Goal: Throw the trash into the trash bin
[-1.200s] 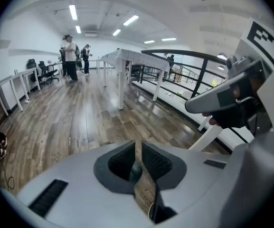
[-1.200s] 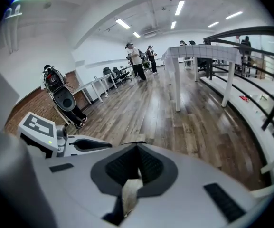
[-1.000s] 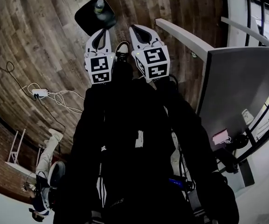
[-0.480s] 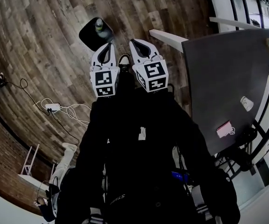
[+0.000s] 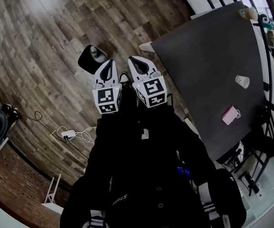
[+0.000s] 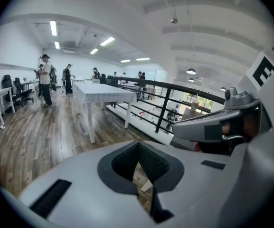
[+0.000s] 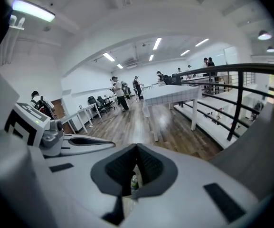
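The black trash bin (image 5: 88,63) stands on the wood floor with a bottle (image 5: 94,52) inside it. My left gripper (image 5: 106,64) hangs above the floor just right of the bin, jaws shut with nothing between them. My right gripper (image 5: 136,62) is beside it, also shut and empty. In the left gripper view the left gripper (image 6: 139,146) points out across the room, and the right gripper (image 6: 217,127) shows at its right. In the right gripper view the bottle (image 7: 134,183) shows through the gap behind the tips of the right gripper (image 7: 136,147).
A dark grey table (image 5: 203,65) stands on the right with a paper cup (image 5: 242,81) and a pink item (image 5: 230,114) on it. A white cable and adapter (image 5: 70,135) lie on the floor at the left. A railing (image 7: 241,99), white tables and people are farther off.
Both grippers have risen together, still shut. The bin with the bottle now looks smaller and farther below them, and more of the grey table has come into view.
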Demonstrator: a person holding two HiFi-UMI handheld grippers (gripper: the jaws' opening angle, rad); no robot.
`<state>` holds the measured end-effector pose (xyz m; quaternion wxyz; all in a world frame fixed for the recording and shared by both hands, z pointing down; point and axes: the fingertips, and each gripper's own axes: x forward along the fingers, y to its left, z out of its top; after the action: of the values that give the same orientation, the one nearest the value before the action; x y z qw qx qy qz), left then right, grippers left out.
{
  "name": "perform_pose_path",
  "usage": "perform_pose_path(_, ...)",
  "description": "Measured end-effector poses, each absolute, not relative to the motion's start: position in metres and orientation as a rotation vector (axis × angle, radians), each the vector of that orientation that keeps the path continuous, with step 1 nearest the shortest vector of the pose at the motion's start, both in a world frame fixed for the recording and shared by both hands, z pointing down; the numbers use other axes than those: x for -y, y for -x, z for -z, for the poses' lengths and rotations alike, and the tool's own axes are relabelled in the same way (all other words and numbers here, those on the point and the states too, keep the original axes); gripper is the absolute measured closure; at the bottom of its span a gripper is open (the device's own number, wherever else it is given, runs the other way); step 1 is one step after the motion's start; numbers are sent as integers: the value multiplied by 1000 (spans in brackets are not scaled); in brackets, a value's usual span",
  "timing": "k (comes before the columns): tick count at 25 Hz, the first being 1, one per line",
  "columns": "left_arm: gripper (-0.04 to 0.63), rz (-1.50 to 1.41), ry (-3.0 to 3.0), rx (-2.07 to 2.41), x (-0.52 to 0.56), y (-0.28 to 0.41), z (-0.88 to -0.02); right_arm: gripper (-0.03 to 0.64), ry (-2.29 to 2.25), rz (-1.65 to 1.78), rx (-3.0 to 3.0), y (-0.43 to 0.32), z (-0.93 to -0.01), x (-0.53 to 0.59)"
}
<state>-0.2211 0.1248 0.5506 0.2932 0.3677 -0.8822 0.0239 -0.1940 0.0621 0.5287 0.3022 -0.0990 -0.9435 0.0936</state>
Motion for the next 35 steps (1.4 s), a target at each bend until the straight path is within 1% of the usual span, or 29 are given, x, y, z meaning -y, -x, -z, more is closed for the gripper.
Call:
perform_pose_path(6, 595, -91, -1138, 2343, -72, 199, -492, 603, 84, -306, 2585, 162, -476, -16)
perform_pose_path(13, 595, -113, -1333, 2298, -4, 143, -442, 603, -163, -341, 2656, 97, -426, 55)
perform_pose_path(26, 595, -118, -1742, 2137, 140, 15, -364, 603, -775, -371, 2679, -90, -343, 203)
perform_pose_path(35, 595, -134, -2001, 2005, 210, -100, -317, 603, -1101, -374, 2638, -218, -298, 259)
